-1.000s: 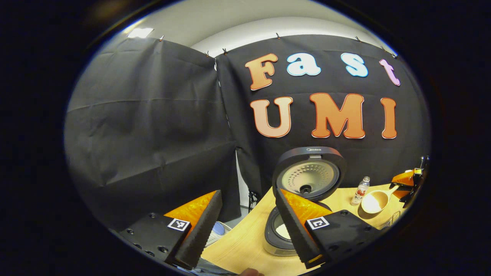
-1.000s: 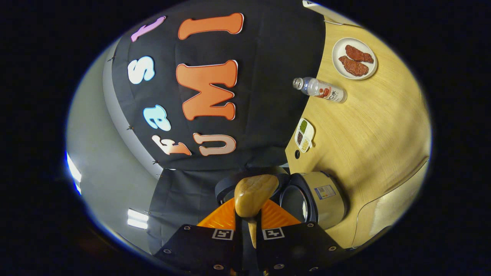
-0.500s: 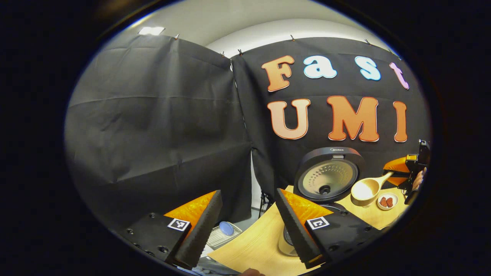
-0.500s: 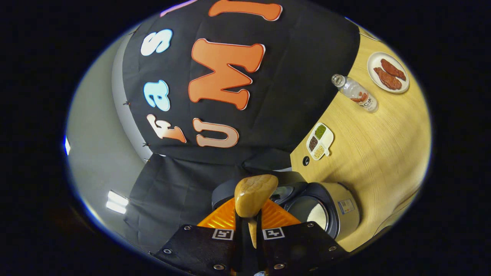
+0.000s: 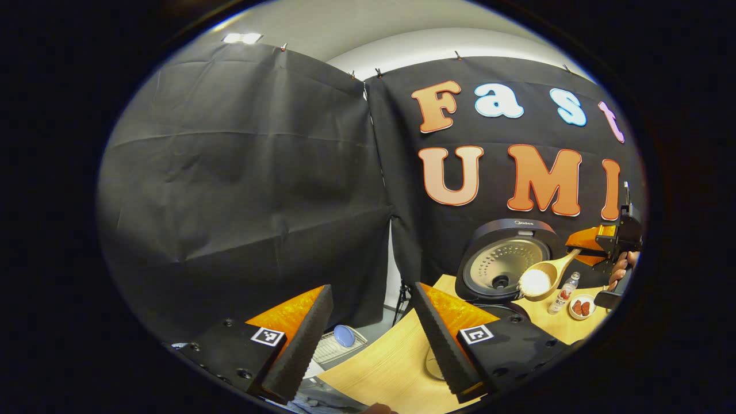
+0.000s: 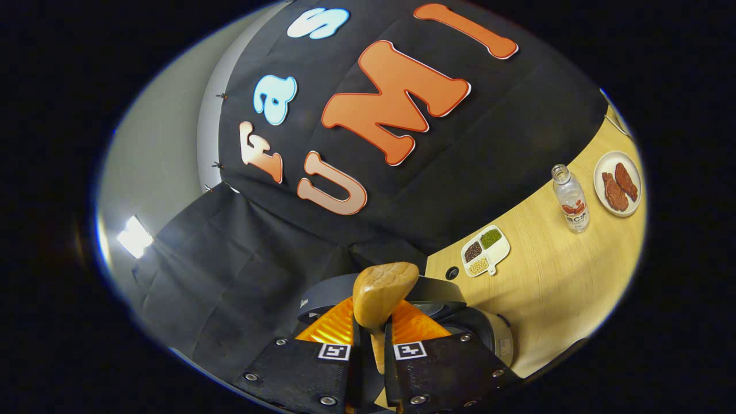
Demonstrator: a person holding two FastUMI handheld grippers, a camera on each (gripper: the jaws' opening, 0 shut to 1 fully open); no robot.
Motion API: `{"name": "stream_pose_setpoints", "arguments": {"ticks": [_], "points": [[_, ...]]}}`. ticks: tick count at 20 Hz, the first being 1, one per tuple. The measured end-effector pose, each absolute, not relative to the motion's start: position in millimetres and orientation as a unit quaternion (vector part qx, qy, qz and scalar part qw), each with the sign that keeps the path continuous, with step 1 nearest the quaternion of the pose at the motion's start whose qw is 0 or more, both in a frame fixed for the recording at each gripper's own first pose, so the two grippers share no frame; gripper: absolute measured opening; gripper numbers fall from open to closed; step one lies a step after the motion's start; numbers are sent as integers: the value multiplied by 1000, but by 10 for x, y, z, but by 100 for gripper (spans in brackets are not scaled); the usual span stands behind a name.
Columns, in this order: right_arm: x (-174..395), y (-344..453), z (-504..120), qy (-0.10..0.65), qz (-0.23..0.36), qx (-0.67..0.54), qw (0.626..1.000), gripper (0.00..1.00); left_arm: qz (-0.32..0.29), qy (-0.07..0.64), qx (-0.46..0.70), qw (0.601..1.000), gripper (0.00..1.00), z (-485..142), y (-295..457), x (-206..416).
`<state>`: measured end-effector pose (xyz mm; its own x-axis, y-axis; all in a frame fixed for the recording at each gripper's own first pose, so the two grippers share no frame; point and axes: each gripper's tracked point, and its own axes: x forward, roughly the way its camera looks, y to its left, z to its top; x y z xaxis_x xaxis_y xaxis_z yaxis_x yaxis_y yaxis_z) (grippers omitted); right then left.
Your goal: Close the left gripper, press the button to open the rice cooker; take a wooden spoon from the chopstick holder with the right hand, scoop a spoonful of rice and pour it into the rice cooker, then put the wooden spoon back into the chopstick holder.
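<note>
Both fingers of my right gripper [image 6: 368, 345] press on the handle of the light wooden spoon [image 6: 384, 292], whose long axis runs straight ahead along them, bowl foremost. From the left gripper view, that spoon [image 5: 543, 279] carries white rice and hangs beside the raised lid of the round dark rice cooker [image 5: 506, 264]. My left gripper [image 5: 371, 339] is spread wide, holding nothing, with the cooker ahead to its right.
</note>
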<state>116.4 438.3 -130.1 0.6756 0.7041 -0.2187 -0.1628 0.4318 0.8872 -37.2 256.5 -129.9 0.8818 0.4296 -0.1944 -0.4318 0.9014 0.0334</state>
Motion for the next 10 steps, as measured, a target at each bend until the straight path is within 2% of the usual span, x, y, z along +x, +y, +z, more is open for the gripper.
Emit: {"name": "stream_pose_setpoints", "arguments": {"ticks": [5, 10], "points": [[1205, 4530, -1242, 265, 284, 398, 831, 13, 221, 101, -7, 970, 90, -1330, 2521, -381], [1247, 4548, -1233, 245, 284, 368, 851, 13, 219, 108, -4, 970, 91, -1398, 2487, -383]]}}
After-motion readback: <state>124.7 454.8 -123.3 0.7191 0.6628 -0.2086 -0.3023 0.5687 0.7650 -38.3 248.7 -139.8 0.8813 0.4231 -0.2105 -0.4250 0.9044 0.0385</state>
